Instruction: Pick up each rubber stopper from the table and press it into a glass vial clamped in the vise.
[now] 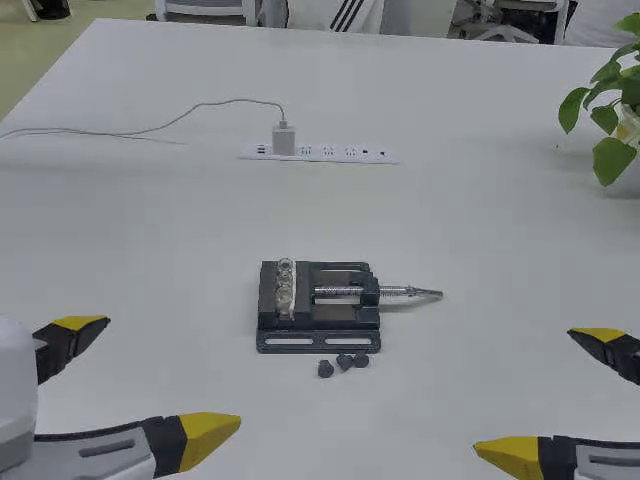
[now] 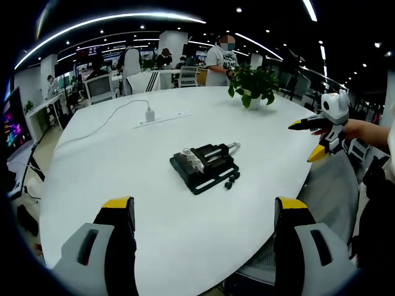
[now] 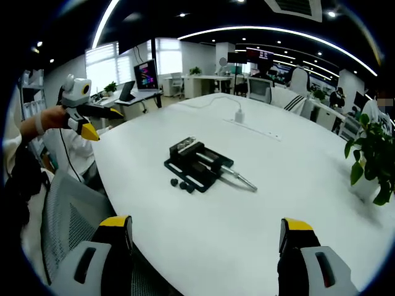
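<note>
A dark vise (image 1: 318, 310) sits mid-table with a row of clear glass vials (image 1: 286, 290) clamped upright in its left jaws. Three small dark rubber stoppers (image 1: 343, 364) lie on the table just in front of the vise. My left gripper (image 1: 150, 378) is open at the near left, well short of them. My right gripper (image 1: 548, 393) is open at the near right, also apart. The left gripper view shows the vise (image 2: 205, 165), the stoppers (image 2: 231, 180) and the right gripper (image 2: 315, 137) in a hand. The right gripper view shows the vise (image 3: 196, 163) and the stoppers (image 3: 182, 184).
A white power strip (image 1: 318, 152) with a plugged charger and cable lies beyond the vise. A potted plant (image 1: 610, 110) stands at the far right edge. A mesh chair (image 3: 71, 216) sits at the table's near edge. People and desks stand far behind.
</note>
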A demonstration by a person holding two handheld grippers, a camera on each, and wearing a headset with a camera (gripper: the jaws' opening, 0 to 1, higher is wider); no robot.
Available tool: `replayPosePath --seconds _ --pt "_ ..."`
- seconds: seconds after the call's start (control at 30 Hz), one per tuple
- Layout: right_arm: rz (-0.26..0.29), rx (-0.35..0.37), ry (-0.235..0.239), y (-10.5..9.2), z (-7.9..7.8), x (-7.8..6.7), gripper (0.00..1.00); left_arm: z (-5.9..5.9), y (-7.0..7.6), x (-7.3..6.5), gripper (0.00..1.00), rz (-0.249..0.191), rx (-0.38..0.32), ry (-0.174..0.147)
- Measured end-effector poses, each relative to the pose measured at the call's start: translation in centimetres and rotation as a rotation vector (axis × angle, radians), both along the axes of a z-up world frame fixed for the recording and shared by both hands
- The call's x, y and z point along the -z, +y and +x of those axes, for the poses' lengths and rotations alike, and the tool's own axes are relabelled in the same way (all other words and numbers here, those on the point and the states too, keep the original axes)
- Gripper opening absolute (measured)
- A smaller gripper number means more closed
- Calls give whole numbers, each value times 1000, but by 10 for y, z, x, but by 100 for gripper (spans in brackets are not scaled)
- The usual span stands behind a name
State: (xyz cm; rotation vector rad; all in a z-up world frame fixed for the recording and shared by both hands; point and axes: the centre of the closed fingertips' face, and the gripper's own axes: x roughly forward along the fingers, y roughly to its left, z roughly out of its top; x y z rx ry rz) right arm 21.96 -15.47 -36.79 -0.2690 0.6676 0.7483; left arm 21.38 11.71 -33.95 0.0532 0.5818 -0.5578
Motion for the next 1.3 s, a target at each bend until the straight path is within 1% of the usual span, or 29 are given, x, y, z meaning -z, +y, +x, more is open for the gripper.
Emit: replayPosePath --seconds 0.1,0.23,0.3,0.43,0.6,0.67,0.77,0.93,1.03,1.07,1.1,1.13,1.17,1.23,1.3 --pt "-10 -13 3 3 2 4 97 2 0 1 93 2 6 -6" --pt "-27 -32 1 8 6 9 96 2 -2 5 92 6 18 -1" --pt "-37 -41 0 11 8 10 94 2 -3 6 92 11 25 -3" --pt "-43 -57 -6 18 11 12 91 1 -5 8 92 8 34 -4" --pt "-64 -76 -24 27 17 15 87 1 -5 10 91 6 43 -10" --pt "-61 -85 -27 31 18 17 86 1 -5 10 91 5 48 -9" --pt "-65 -95 -33 36 22 19 84 1 -4 10 90 2 56 -17" --pt "-91 -133 -41 43 30 26 76 4 -4 14 90 2 62 -16" --pt "-105 -162 -35 47 34 32 67 5 -5 14 89 0 61 -17" --pt "-111 -178 -31 49 35 35 65 5 -5 14 89 -2 59 -19" --pt "-119 -183 -25 50 38 37 65 6 -6 14 89 -4 60 -22" --pt "-127 -192 -19 52 39 39 67 6 -6 14 88 -4 60 -23" --pt "-140 -217 -17 54 40 41 67 5 -6 14 88 -2 60 -23" --pt "-149 -237 -17 57 41 43 63 5 -5 15 88 -1 55 -24" --pt "-153 -262 -2 61 42 47 63 5 -4 15 88 -2 46 -28"
